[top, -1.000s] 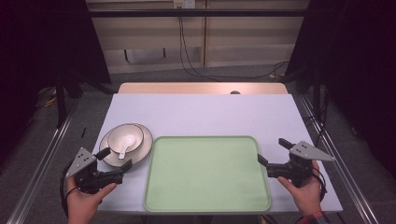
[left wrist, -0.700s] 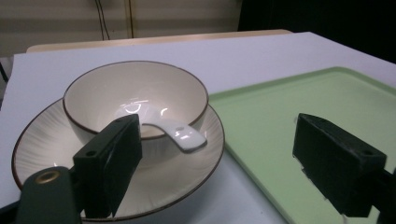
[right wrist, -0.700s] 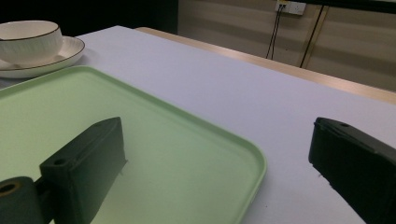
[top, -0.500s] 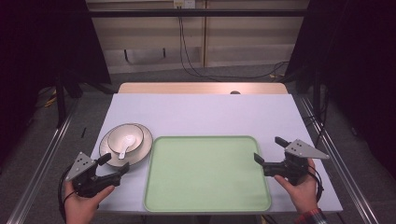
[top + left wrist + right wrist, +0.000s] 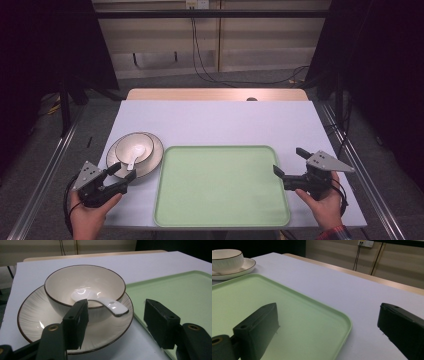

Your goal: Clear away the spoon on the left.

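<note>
No legible text or labels anywhere.

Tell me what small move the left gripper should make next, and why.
Probably ease the left gripper forward a little, so its pads flank the spoon handle or the plate rim. Its jaws have just been closing with nothing pressed between them. The handle sticks out over the bowl rim toward the gripper, just beyond the jaws. The green tray lies bare beside it.

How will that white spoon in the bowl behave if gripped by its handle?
The spoon looks glazed and glossy, so probably slippery and breakable. Its handle overhangs the bowl rim, so a nudge may tip it out.
</note>
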A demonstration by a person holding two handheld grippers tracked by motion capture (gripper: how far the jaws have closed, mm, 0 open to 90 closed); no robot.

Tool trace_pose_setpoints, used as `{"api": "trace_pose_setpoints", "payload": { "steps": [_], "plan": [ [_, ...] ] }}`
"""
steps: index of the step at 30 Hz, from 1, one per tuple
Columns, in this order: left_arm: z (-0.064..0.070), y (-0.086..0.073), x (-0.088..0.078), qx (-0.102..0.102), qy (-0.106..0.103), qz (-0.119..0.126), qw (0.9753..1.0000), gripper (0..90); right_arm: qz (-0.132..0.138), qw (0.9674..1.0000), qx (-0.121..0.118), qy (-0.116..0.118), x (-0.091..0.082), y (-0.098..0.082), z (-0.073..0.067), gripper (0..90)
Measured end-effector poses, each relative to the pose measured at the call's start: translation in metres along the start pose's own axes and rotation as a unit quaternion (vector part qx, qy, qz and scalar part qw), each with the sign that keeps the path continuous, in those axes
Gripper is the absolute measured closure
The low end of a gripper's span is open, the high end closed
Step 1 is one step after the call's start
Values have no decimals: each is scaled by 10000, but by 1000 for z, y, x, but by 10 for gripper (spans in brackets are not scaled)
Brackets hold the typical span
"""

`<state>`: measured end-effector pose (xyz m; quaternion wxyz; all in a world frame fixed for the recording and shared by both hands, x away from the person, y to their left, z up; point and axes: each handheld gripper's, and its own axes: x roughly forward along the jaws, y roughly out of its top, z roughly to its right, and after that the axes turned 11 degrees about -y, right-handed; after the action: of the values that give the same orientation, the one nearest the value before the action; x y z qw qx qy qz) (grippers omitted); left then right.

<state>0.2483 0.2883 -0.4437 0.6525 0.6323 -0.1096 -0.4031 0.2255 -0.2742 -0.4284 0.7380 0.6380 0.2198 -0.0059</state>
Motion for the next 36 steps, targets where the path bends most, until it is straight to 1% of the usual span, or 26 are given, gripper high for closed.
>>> {"api": "trace_pose_setpoints", "payload": {
  "steps": [1, 2, 3, 6, 7, 8, 9, 12, 13, 18, 19, 20, 22, 23, 24, 25, 30, 31, 33, 34, 35, 36],
  "plan": [
    [0, 0, 1, 15, -31, -25, 10000, 374, -22, 10000, 16, 8, -1, 0, 1, 32],
    [0, 0, 3, 34, 18, -50, 10000, 375, -15, 10000, 31, 0, -2, -1, 1, 32],
    [0, 0, 4, 30, -43, -43, 10000, 376, -29, 10000, 43, -2, -3, -2, 2, 32],
    [0, 0, 7, 122, 13, -113, 9999, 390, -16, 10000, 94, -16, -5, -3, 4, 32],
    [0, 0, 8, 109, -15, -120, 9999, 398, -9, 9999, 128, -51, -6, -3, 5, 32],
    [0, 0, 8, 125, -35, -122, 9998, 405, -3, 9999, 142, -36, -7, -3, 5, 32],
    [0, 0, 9, 133, 24, -88, 9999, 411, 5, 9999, 147, -38, -7, -4, 6, 32],
    [-1, 0, 8, 153, 24, -87, 9998, 426, -11, 9999, 123, -46, -8, -4, 6, 32],
    [0, 0, 8, 187, 62, -130, 9997, 433, -27, 9999, 131, -16, -7, -4, 6, 32],
    [-1, 0, 8, 192, 18, -214, 9996, 460, -13, 9999, 110, -26, -8, -4, 6, 33],
    [0, -1, 9, 138, -5, -174, 9998, 460, -13, 9999, 104, -19, -7, -4, 6, 33],
    [1, 0, 9, 148, 34, -174, 9997, 471, -26, 9999, 123, 10, -7, -4, 6, 33],
    [1, 0, 9, 216, 55, -184, 9996, 496, -29, 9999, 99, -11, -7, -4, 6, 33],
    [0, 1, 9, 258, 91, -243, 9993, 519, -16, 9999, 100, -10, -7, -4, 6, 33],
    [0, 0, 9, 261, 69, -244, 9993, 519, -16, 9999, 100, -10, -7, -4, 6, 33],
    [-1, -1, 10, 288, 71, -273, 9992, 544, -22, 10000, 96, -10, -8, -4, 6, 33],
    [0, 1, 10, 217, 74, -164, 9996, 589, -16, 9999, 99, -12, -8, -4, 7, 34],
    [0, 1, 11, 297, 87, -193, 9993, 608, -28, 9999, 104, -15, -8, -5, 6, 34],
    [0, 1, 11, 290, 93, -207, 9993, 624, -43, 9999, 102, -3, -8, -5, 6, 34],
    [-1, 1, 12, 264, 46, -206, 9994, 624, -43, 9999, 102, -3, -8, -5, 6, 34],
    [-1, 1, 12, 212, 39, -155, 9996, 631, -37, 10000, 86, -7, -8, -5, 6, 34],
    [-1, 1, 12, 243, 79, -201, 9995, 631, -37, 10000, 86, -7, -8, -5, 6, 34]
  ]
}}
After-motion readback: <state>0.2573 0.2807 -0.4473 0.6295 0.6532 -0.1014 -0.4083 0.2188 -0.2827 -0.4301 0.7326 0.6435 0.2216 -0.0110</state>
